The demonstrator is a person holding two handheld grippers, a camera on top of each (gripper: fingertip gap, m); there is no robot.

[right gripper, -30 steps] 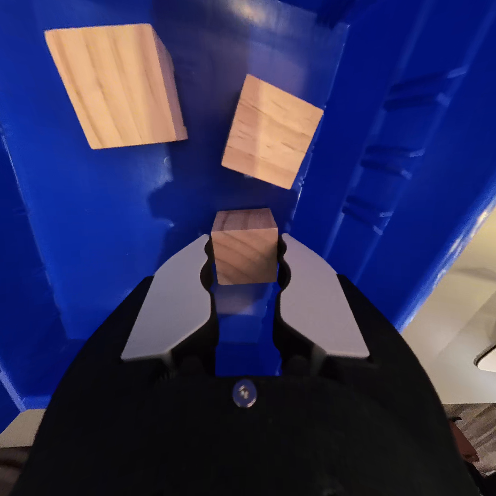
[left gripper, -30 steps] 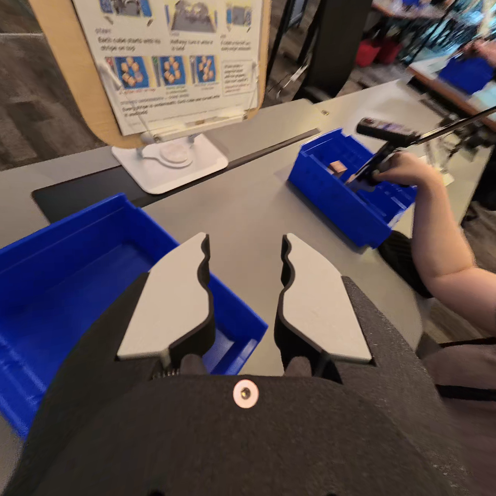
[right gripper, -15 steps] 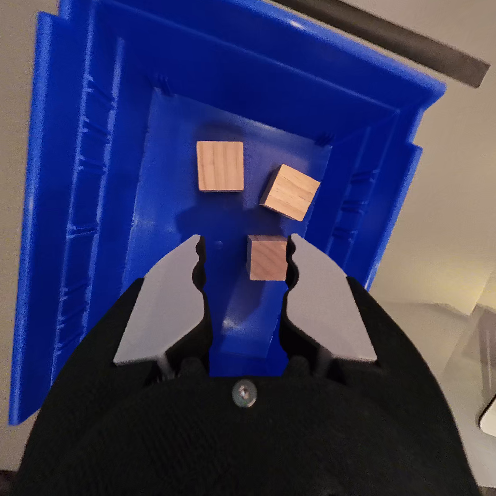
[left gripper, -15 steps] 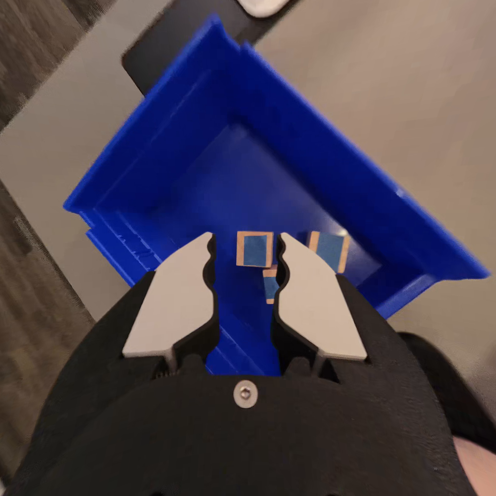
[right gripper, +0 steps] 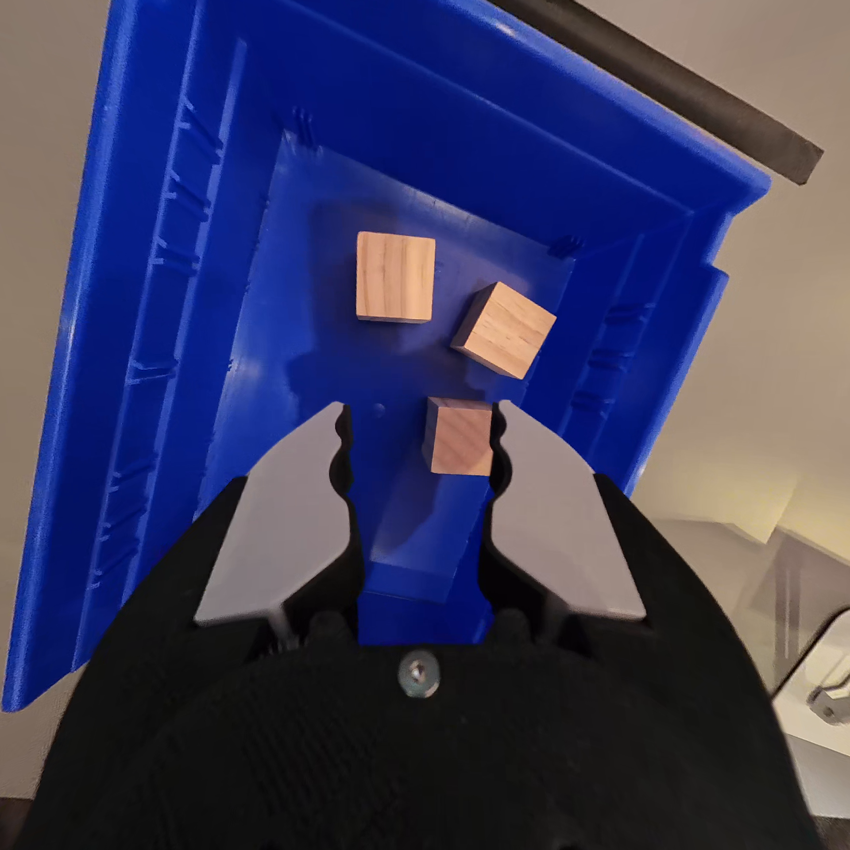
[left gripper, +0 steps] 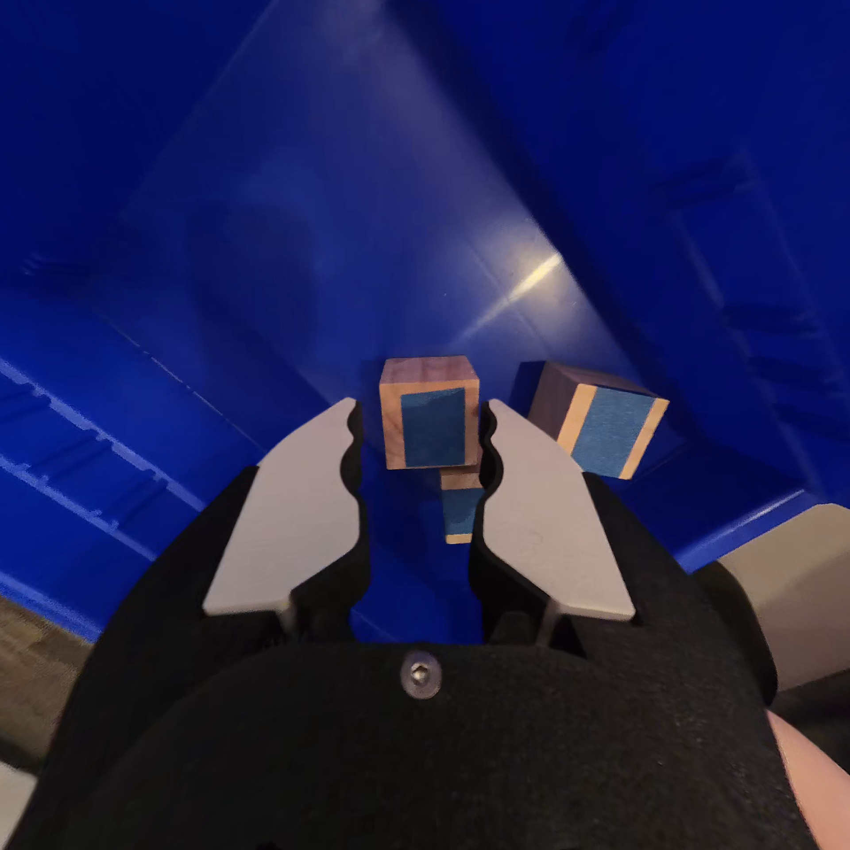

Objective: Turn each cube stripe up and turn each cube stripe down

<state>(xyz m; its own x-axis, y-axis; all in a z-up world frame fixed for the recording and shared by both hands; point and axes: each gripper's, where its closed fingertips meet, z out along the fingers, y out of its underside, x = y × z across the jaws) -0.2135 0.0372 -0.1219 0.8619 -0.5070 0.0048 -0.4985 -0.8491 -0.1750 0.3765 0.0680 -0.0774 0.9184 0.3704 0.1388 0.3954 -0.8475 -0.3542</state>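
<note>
In the left wrist view, three wooden cubes with blue stripes facing up lie in a blue bin (left gripper: pixel 322 230). My left gripper (left gripper: pixel 421 427) is open, low in the bin, its fingers on either side of one striped cube (left gripper: pixel 430 414). A second striped cube (left gripper: pixel 602 423) lies to the right; a third (left gripper: pixel 460 510) is partly hidden behind my right finger. In the right wrist view, my right gripper (right gripper: pixel 421 425) is open and empty above another blue bin (right gripper: pixel 161 322). Three plain-faced cubes lie in that bin: one (right gripper: pixel 395 276), one (right gripper: pixel 503 329), and one (right gripper: pixel 460 437) beside my right finger.
Each bin sits on a grey table (right gripper: pixel 759 92). A dark strip (right gripper: pixel 690 115) runs across the table behind the right bin. A white object (right gripper: pixel 828 690) shows at the lower right of the right wrist view. The bin walls stand close around my left gripper.
My left gripper swung from facing across the table, over its bin, and dropped around a striped cube. My right gripper let go of its cube and rose above the bin.
</note>
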